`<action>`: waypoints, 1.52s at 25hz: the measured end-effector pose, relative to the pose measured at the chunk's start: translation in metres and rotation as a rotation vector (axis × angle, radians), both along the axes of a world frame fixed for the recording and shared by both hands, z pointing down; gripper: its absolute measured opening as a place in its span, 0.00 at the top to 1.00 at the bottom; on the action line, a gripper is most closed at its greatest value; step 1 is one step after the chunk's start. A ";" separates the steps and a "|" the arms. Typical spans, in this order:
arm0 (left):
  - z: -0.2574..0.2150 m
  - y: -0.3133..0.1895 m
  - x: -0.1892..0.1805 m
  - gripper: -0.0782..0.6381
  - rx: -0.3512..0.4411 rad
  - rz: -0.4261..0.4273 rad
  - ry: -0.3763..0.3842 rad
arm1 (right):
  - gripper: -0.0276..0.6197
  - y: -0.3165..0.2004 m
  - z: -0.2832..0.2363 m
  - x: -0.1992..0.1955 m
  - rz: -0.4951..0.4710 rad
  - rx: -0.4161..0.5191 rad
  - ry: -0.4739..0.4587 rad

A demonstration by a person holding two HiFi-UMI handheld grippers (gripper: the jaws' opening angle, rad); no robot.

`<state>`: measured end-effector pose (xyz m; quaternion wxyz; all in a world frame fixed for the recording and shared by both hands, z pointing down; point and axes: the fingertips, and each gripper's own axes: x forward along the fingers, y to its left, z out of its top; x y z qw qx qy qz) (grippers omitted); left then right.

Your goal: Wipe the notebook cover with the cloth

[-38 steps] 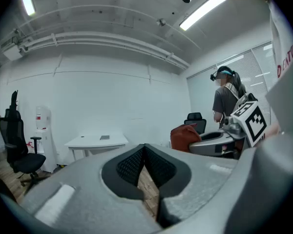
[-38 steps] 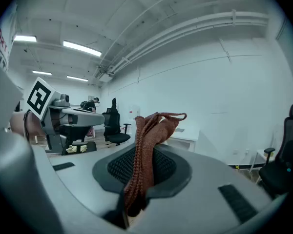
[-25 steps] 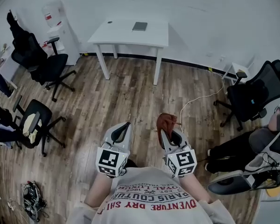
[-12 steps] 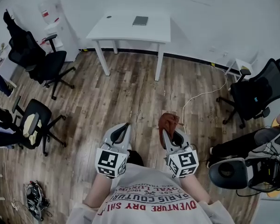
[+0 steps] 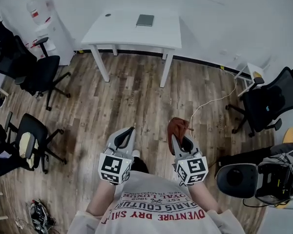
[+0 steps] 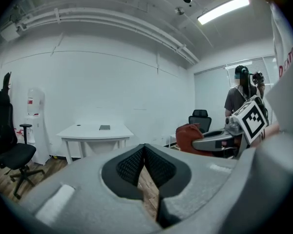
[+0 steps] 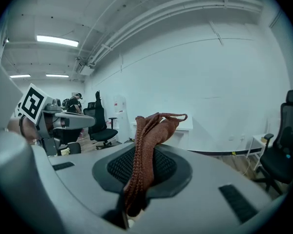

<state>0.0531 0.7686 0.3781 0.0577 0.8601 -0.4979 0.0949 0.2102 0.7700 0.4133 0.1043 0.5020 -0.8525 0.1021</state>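
A dark grey notebook [image 5: 145, 20] lies flat on the white table [image 5: 122, 33] by the far wall; it also shows small in the left gripper view as the notebook [image 6: 104, 127]. My right gripper [image 5: 176, 134] is shut on a rust-brown knitted cloth [image 5: 176, 127], which sticks up between the jaws as the cloth [image 7: 149, 145]. My left gripper [image 5: 128, 133] is shut with nothing in it, its ribbed pads [image 6: 136, 164] meeting. Both grippers are held near my chest, several steps back from the table.
Wood floor lies between me and the table. Black office chairs [image 5: 33, 72] stand at the left, another chair [image 5: 269, 103] at the right. A water dispenser [image 5: 44, 23] is beside the table. A white cable [image 5: 212, 101] runs across the floor. A person [image 6: 239, 101] stands at the right.
The table and notebook have come nearer and slid lower in the head view as I walk towards them. Both grippers keep their pose, the cloth still held.
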 end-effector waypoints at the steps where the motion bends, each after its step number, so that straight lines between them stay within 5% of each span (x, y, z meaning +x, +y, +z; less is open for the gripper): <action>1: -0.001 -0.019 -0.007 0.88 -0.003 0.009 0.002 | 0.84 -0.018 -0.002 -0.005 0.010 -0.002 0.006; 8: -0.015 -0.148 -0.061 0.88 -0.007 0.043 0.023 | 0.84 -0.136 -0.010 -0.051 0.038 -0.021 0.054; 15: -0.011 -0.219 -0.102 0.88 -0.032 0.064 0.006 | 0.84 -0.210 -0.011 -0.085 0.072 -0.034 0.045; 25: 0.011 -0.325 -0.109 0.88 -0.064 -0.025 0.013 | 0.83 -0.341 -0.004 -0.084 -0.005 -0.041 0.066; 38: -0.026 -0.548 -0.078 0.88 0.014 -0.143 0.011 | 0.83 -0.592 -0.041 -0.057 -0.115 0.042 0.064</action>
